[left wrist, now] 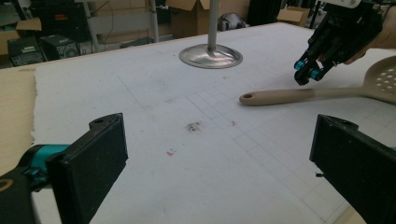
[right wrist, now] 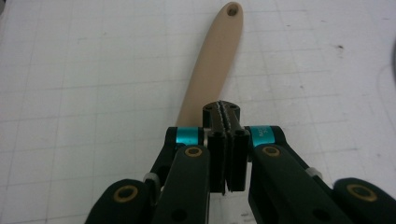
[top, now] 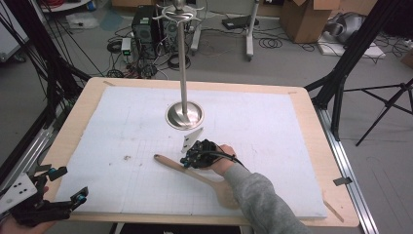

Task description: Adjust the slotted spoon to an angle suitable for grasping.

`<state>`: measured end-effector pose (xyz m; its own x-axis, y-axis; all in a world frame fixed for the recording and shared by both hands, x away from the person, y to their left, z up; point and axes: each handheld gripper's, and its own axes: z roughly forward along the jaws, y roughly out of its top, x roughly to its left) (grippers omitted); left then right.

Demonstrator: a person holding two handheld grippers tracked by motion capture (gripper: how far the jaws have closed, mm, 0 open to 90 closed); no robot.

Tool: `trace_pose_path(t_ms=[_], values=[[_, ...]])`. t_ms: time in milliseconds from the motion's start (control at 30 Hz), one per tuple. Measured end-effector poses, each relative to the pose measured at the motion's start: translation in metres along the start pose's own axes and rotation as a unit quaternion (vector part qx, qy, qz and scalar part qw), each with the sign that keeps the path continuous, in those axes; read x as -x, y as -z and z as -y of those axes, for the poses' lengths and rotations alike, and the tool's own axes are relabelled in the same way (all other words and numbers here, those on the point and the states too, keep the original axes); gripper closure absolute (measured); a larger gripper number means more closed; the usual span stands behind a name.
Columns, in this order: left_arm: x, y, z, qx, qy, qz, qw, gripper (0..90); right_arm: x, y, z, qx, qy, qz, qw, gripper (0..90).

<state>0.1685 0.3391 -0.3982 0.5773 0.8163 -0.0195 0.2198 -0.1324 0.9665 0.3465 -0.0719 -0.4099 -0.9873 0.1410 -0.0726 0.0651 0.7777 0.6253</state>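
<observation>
Your right hand-held gripper [right wrist: 226,108] hovers clamped shut, empty, over the beige wooden slotted spatula [right wrist: 211,65]; spread its jaws wide, then straddle the handle squarely.

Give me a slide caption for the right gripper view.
Right gripper, jaws shut and empty, poised over the handle of a beige slotted spoon lying on the white gridded mat.

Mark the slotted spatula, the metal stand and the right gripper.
slotted spatula [left wrist: 280,96], left gripper view, mid-handle.
metal stand [top: 184,117], high view, round base.
right gripper [right wrist: 225,112], right gripper view, tips of the closed jaws.
</observation>
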Motion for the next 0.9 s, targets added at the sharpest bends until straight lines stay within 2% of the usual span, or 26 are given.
trace_pose_path(t_ms=[100, 233, 367, 467, 567, 733, 833, 900], values=[[0.0, 0.0, 0.0, 0.0, -0.001, 0.001, 1.0, 4.5, -0.001, 0.007, 0.0, 0.003, -0.022, 0.008, 0.9997, 89.7], [0.0, -0.002, -0.001, -0.001, -0.001, 0.002, 1.0, 4.5, -0.005, 0.016, 0.0, 0.006, -0.039, 0.018, 0.9991, 88.8], [0.0, -0.005, -0.001, -0.003, -0.002, 0.006, 1.0, 4.5, -0.009, 0.024, 0.003, 0.017, -0.046, 0.02, 0.9986, 86.0], [-0.001, -0.006, -0.001, -0.002, -0.002, 0.007, 1.0, 4.5, -0.012, 0.029, 0.005, 0.027, -0.052, 0.024, 0.998, 79.0], [-0.002, -0.007, -0.002, 0.0, -0.001, 0.008, 1.0, 4.5, -0.015, 0.033, 0.008, 0.028, -0.058, 0.014, 0.9979, 76.3], [-0.003, -0.009, -0.003, 0.003, 0.0, 0.012, 0.9999, 4.5, -0.021, 0.035, 0.014, 0.027, -0.067, 0.016, 0.9973, 58.7], [-0.004, -0.012, -0.004, 0.003, -0.001, 0.015, 0.9999, 4.5, -0.023, 0.037, 0.017, 0.029, -0.088, 0.016, 0.9956, 46.1], [-0.004, -0.014, -0.004, 0.002, 0.0, 0.017, 0.9999, 4.5, -0.024, 0.039, 0.019, 0.019, -0.103, 0.018, 0.9943, 37.2]])
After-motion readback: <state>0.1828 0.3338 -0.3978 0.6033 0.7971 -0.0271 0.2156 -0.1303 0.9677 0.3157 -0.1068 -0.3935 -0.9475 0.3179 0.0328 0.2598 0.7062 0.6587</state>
